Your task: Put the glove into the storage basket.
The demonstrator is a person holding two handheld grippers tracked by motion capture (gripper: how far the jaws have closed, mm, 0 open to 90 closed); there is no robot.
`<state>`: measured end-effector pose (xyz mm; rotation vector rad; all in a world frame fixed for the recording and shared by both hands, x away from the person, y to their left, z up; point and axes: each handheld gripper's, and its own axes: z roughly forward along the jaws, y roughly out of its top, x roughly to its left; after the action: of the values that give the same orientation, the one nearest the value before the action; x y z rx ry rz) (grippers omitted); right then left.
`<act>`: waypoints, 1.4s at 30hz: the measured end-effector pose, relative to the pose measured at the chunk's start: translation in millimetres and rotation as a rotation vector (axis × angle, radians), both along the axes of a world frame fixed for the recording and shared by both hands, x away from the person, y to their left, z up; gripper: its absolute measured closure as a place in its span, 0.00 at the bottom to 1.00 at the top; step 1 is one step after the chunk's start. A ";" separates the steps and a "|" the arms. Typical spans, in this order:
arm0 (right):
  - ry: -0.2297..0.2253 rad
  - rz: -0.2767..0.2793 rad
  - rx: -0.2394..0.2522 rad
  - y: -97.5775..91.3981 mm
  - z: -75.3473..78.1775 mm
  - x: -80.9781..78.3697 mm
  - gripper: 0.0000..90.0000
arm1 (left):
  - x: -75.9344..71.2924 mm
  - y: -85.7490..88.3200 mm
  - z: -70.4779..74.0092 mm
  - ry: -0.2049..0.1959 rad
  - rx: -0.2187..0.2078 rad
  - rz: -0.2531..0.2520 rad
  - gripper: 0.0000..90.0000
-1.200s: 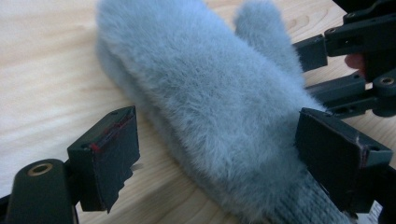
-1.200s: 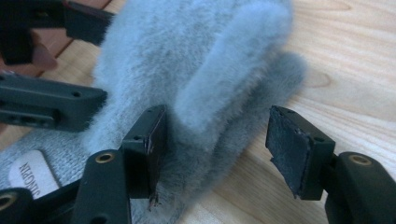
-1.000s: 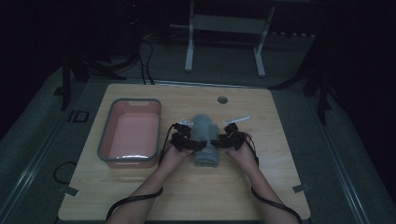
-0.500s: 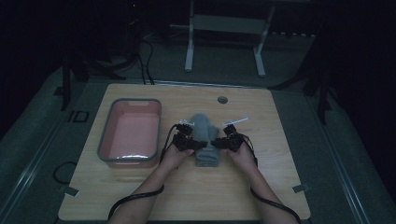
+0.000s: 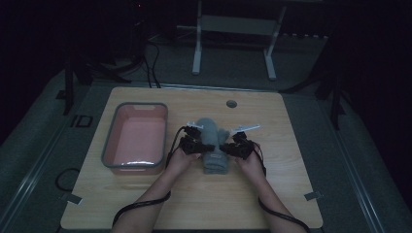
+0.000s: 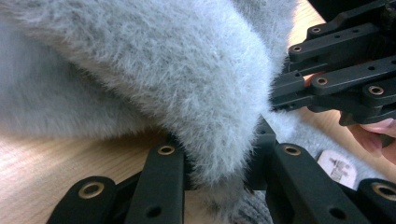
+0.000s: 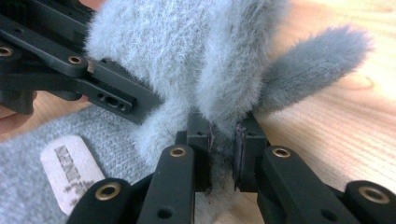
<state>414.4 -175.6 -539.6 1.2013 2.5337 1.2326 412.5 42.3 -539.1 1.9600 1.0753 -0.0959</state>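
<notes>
Grey fuzzy garment pinched from both sides

Wood-grain table (image 5: 145, 204) fills the middle of a dim room, with dark floor around it and a pale metal stand (image 5: 233, 43) beyond the far edge. On the left of the tabletop sits one pink tub (image 5: 136, 138) with a grey rim. Just right of it my left gripper (image 5: 193, 142) has its jaws pressed together on a fold of the grey fuzzy garment (image 5: 214, 145), which lies at the table's centre, partly lifted between my hands. My right gripper (image 5: 233, 145) pinches the opposite side of the same fold. In the left gripper view the pile buries my jaw tips, so the exact contact is hidden. In the right gripper view a knitted part of the garment carries one small pale label (image 7: 70, 170) whose print I cannot read. One small dark round spot (image 5: 231, 104) marks the table's far side; what it is I cannot tell. Two cables (image 5: 141, 208) trail off the near edge.
</notes>
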 end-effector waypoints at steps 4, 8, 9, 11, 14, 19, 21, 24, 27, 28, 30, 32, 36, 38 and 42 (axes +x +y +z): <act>-0.023 -0.002 0.011 0.7 13.0 -3.6 0.90 | -0.7 4.0 13.0 -0.022 -0.018 -0.018 0.83; -0.060 -0.004 0.017 4.0 31.2 -8.5 0.90 | -2.9 9.5 31.8 -0.055 -0.019 -0.036 0.83; -0.067 -0.005 0.023 4.9 34.8 -9.4 0.90 | -2.9 9.5 31.8 -0.055 -0.019 -0.036 0.83; -0.079 -0.004 0.029 6.6 42.2 -10.7 0.90 | -4.2 13.3 43.6 -0.075 -0.020 -0.045 0.83; -0.094 -0.005 0.040 9.6 53.3 -13.0 0.90 | -4.7 16.3 51.5 -0.085 -0.018 -0.054 0.83; -0.126 -0.001 0.044 14.9 72.0 -14.9 0.90 | -5.4 22.7 76.3 -0.116 -0.002 -0.070 0.83; -0.133 -0.004 0.043 17.1 79.6 -15.5 0.90 | -5.4 23.8 80.0 -0.120 -0.002 -0.070 0.83; -0.158 0.001 0.042 20.4 92.5 -17.1 0.90 | -6.0 29.4 94.3 -0.136 -0.014 -0.076 0.83; -0.166 0.005 0.045 21.9 99.2 -18.0 0.90 | -6.6 31.9 101.2 -0.147 -0.010 -0.084 0.83; -0.177 0.005 0.043 24.3 104.8 -18.3 0.90 | -5.9 34.0 106.0 -0.150 -0.006 -0.085 0.83; -0.183 0.004 0.037 27.6 108.8 -18.4 0.90 | -5.2 36.6 109.1 -0.151 -0.005 -0.083 0.83; -0.179 0.001 0.040 29.1 110.3 -18.2 0.90 | -5.1 38.0 110.3 -0.152 -0.003 -0.082 0.83; -0.181 0.015 0.038 39.2 114.7 -17.0 0.90 | -5.8 49.3 115.0 -0.150 0.009 -0.076 0.83; -0.180 0.019 0.038 44.3 115.8 -16.5 0.90 | -6.1 53.7 116.3 -0.144 0.012 -0.072 0.83; -0.182 0.031 0.044 55.3 117.7 -16.7 0.90 | -7.5 61.8 119.3 -0.143 0.018 -0.068 0.83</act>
<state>397.6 -120.3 -421.9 1.0102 2.4145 1.3442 405.0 104.2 -419.8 1.9878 0.9200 0.0168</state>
